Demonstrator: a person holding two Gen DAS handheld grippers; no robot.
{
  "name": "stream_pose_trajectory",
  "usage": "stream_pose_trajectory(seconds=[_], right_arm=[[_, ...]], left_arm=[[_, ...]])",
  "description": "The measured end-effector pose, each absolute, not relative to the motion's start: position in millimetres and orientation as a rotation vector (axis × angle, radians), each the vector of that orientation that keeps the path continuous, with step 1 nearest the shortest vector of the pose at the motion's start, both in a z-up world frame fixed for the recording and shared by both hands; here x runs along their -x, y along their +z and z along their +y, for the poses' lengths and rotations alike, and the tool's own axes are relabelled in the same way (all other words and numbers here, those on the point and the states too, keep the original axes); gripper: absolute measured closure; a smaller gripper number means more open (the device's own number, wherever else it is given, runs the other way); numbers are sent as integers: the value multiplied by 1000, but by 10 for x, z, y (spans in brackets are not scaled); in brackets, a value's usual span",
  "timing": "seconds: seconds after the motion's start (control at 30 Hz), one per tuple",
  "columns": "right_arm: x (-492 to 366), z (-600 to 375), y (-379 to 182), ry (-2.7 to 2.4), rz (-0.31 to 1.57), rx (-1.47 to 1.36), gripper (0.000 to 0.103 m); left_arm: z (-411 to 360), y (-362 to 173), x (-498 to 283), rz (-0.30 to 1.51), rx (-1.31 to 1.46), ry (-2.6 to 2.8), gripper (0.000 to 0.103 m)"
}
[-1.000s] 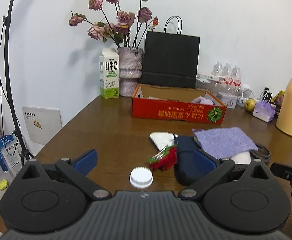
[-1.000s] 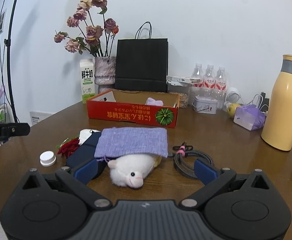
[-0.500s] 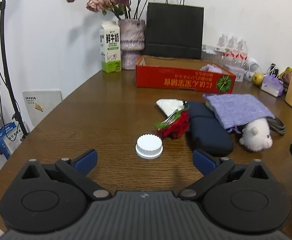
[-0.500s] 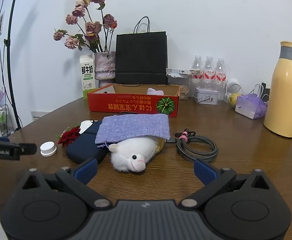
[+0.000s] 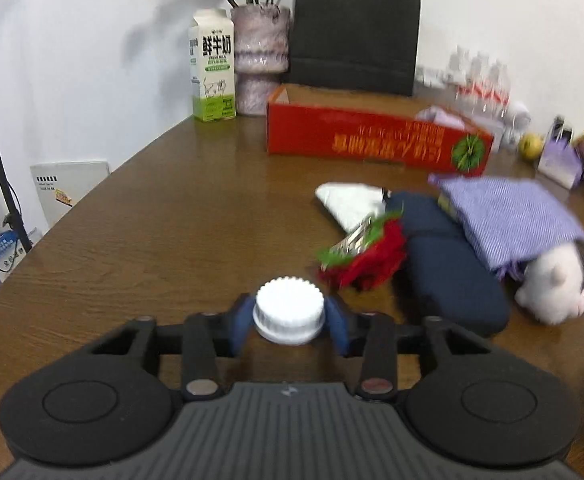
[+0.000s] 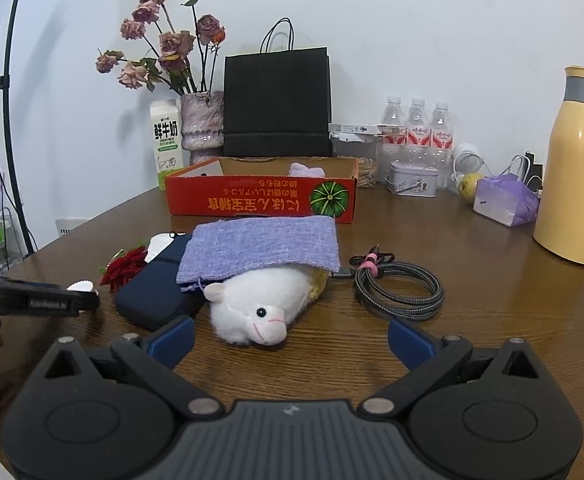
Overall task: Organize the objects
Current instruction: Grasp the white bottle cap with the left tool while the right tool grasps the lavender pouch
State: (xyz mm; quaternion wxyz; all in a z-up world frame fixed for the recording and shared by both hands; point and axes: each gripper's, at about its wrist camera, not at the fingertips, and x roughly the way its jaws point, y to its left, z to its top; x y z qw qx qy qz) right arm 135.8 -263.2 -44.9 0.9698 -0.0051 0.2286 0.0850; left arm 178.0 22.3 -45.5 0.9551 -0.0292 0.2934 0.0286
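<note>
Left claw [image 5: 289,320]: fingers narrowed onto the white bottle cap [image 5: 289,314], low over the tabletop [image 5: 163,240] beside the red artificial flower [image 5: 372,258]. Right claw [image 6: 289,338]: spread wide, empty, level before the white plush toy [image 6: 257,304]. Red cardboard box [image 6: 261,200]: contains a lilac item.

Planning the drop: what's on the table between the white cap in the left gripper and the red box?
Left wrist view: bare wood from the white cap, held by the left gripper, to the red box; the red flower lies just right.
</note>
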Motion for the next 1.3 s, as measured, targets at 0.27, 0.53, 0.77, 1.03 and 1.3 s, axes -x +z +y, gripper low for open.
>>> stream_pose_trajectory(seconds=[0.27, 0.53, 0.77, 1.03, 1.3], right_arm=[[-1528, -2525, -360, 179, 442, 52, 0], [-2151, -2334, -254, 159, 453, 133, 0], [-2608, -2330, -472, 119, 506, 102, 2], [-2495, -2364, -529, 170, 455, 89, 40], [-2375, -2455, -464, 113, 376, 62, 55]], left_arm=[[169, -224, -1640, 514, 49, 33, 62], [157, -103, -1642, 487, 44, 36, 62], [164, -142, -1699, 496, 47, 34, 62], [132, -177, -1722, 500, 65, 21, 62], [146, -207, -1669, 503, 75, 21, 62]])
